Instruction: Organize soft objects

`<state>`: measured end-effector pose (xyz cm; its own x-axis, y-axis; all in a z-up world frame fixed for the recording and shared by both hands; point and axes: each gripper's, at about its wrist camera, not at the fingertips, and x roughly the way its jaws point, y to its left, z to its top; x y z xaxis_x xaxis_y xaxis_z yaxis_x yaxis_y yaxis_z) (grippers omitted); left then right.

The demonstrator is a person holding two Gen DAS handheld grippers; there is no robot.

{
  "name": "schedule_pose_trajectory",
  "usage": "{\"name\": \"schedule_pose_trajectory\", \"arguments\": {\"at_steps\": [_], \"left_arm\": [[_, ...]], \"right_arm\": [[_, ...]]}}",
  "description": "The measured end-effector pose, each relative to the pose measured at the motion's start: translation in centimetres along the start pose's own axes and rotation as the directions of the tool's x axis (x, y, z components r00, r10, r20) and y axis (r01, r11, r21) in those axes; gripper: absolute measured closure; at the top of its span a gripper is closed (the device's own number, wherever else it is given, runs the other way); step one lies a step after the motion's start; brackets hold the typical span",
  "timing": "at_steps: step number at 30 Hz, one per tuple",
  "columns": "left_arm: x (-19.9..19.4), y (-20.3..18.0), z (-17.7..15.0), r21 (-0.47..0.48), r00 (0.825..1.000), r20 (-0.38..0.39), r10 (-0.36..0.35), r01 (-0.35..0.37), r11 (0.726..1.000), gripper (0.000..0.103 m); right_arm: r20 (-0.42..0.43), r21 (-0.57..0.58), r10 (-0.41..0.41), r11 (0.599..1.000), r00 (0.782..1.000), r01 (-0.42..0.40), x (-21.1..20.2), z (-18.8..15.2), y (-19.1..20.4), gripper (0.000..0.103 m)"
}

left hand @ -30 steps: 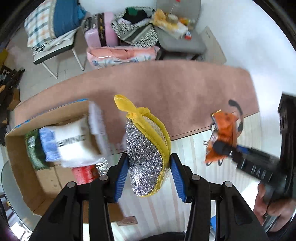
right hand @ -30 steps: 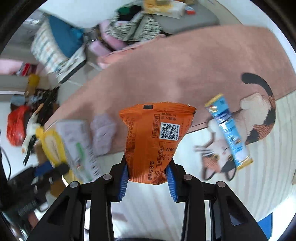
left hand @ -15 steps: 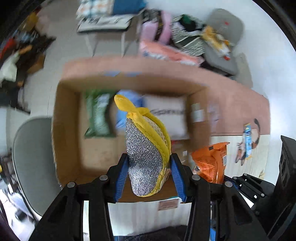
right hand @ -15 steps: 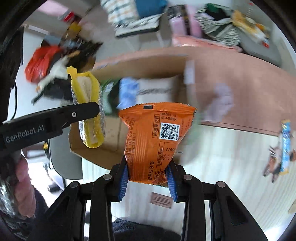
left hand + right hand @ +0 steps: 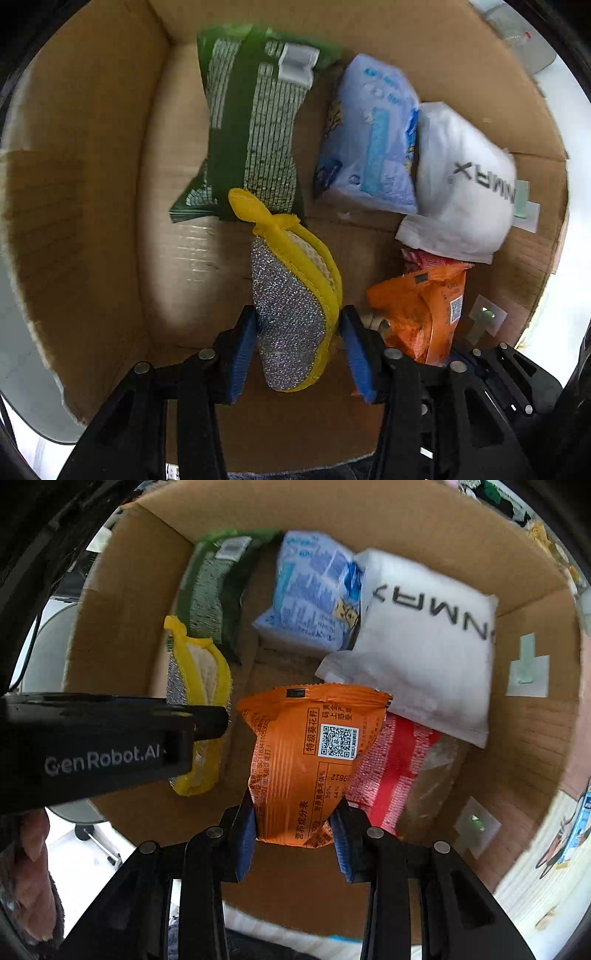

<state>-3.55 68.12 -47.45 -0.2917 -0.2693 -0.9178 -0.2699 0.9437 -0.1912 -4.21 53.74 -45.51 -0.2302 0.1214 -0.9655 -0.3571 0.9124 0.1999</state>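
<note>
Sponge (image 5: 295,314), yellow-edged and silver-faced, hangs between the left gripper's (image 5: 299,347) blue pads, whose jaws have just eased apart a little. Beside it, the right gripper (image 5: 293,830) pinches an orange packet (image 5: 310,760). Both hang over the cardboard box (image 5: 92,184) of soft packs.

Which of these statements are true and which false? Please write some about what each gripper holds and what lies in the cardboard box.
1. The left gripper holds a yellow-edged silver scouring pad. True.
2. The right gripper is empty. False: it grips an orange snack packet.
3. Both grippers are over the cardboard box. True.
4. The box holds only one item. False: a green packet, a blue-and-white pack, a white pouch and a red packet lie inside.
</note>
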Motion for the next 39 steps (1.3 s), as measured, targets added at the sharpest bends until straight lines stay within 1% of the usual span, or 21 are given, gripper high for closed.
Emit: {"name": "schedule_pose_trajectory", "arguments": {"at_steps": [2,4,5,6,7,11,14,16,19,20,22,23,24,25,27,33,34,35,36,38,39], "left_arm": [[0.3,0.1,0.1,-0.010,1.000,-0.007,0.014,-0.014,1.000,0.057],[0.3,0.1,0.0,-0.024,1.000,-0.020,0.012,-0.012,1.000,0.056],[0.0,0.0,-0.1,-0.025,1.000,-0.016,0.015,-0.016,1.000,0.055],[-0.4,0.0,-0.3,-0.019,1.000,-0.005,0.026,-0.026,0.999,0.052],[-0.9,-0.2,-0.5,-0.014,0.999,0.016,0.040,-0.040,0.999,0.046],[-3.2,-0.9,-1.7,0.012,0.993,0.081,0.088,-0.089,0.996,0.038],[-5.5,-2.1,-3.3,0.035,0.981,0.151,0.125,-0.132,0.991,0.038],[-7.0,-2.6,-4.5,0.038,0.974,0.190,0.124,-0.133,0.990,0.038],[-9.0,-3.1,-6.4,0.038,0.957,0.258,0.132,-0.147,0.988,0.038],[-9.9,-3.4,-7.3,0.038,0.948,0.286,0.138,-0.155,0.987,0.038],[-11.3,-3.0,-9.0,0.042,0.935,0.328,0.135,-0.157,0.987,0.038],[-11.7,-1.4,-9.5,0.043,0.929,0.343,0.137,-0.161,0.986,0.038],[-12.4,-1.5,-10.3,0.045,0.921,0.364,0.137,-0.164,0.985,0.038],[-12.6,-1.5,-10.8,0.048,0.916,0.378,0.135,-0.165,0.985,0.038],[-13.3,-1.6,-12.1,0.049,0.899,0.412,0.148,-0.184,0.982,0.038],[-13.8,-2.1,-14.5,0.052,0.869,0.470,0.153,-0.200,0.978,0.037],[-13.9,-2.1,-15.0,0.050,0.864,0.480,0.151,-0.199,0.979,0.029],[-14.0,-2.0,-15.3,0.049,0.860,0.488,0.151,-0.200,0.979,0.011],[-13.9,-2.1,-15.5,0.045,0.853,0.497,0.157,-0.206,0.977,0.006],[-14.2,-2.1,-16.4,0.027,0.827,0.530,0.186,-0.236,0.971,0.004],[-14.4,-2.1,-16.7,0.022,0.820,0.538,0.197,-0.247,0.969,0.004]], "right_arm": [[-0.005,0.010,-0.005,1.000,1.000,0.005,0.6,0.3,0.2,0.062],[-0.017,0.034,0.001,0.999,1.000,0.000,0.8,0.2,0.2,0.041],[-0.015,0.044,0.007,0.999,1.000,-0.006,0.7,0.3,-0.1,0.021],[-0.007,0.051,0.013,0.999,1.000,-0.012,0.4,0.1,-0.2,0.017],[0.002,0.059,0.007,0.998,1.000,-0.007,0.0,-0.1,-0.2,0.017],[0.015,0.088,-0.005,0.996,1.000,0.004,-1.5,-0.9,-0.6,0.017],[0.038,0.100,-0.035,0.995,0.999,0.031,-2.7,-1.9,-0.5,0.016],[0.059,0.119,-0.039,0.992,0.997,0.032,-3.7,-2.8,-0.7,0.011],[0.087,0.138,-0.041,0.990,0.995,0.028,-5.1,-4.0,-0.9,0.011],[0.099,0.141,-0.046,0.990,0.994,0.031,-5.8,-4.1,-0.9,0.011],[0.127,0.149,-0.050,0.988,0.991,0.031,-7.2,-5.1,-1.2,0.011],[0.139,0.154,-0.048,0.988,0.989,0.026,-7.9,-5.3,-1.3,0.011],[0.154,0.157,-0.054,0.987,0.987,0.029,-8.7,-5.5,-0.9,0.011],[0.167,0.159,-0.061,0.987,0.984,0.035,-9.2,-4.8,-0.8,0.011],[0.203,0.163,-0.080,0.986,0.976,0.047,-10.4,-5.8,-0.5,0.011],[0.280,0.154,-0.120,0.985,0.953,0.079,-13.3,-8.3,0.5,0.011],[0.291,0.152,-0.130,0.984,0.948,0.088,-13.6,-8.7,0.7,0.011],[0.298,0.152,-0.135,0.984,0.945,0.092,-14.0,-9.1,0.8,0.010],[0.311,0.156,-0.137,0.983,0.940,0.092,-14.3,-9.7,0.9,0.003],[0.342,0.162,-0.133,0.983,0.930,0.081,-14.9,-10.5,0.9,0.000],[0.354,0.170,-0.140,0.982,0.925,0.084,-15.3,-11.0,0.9,0.000]]}}
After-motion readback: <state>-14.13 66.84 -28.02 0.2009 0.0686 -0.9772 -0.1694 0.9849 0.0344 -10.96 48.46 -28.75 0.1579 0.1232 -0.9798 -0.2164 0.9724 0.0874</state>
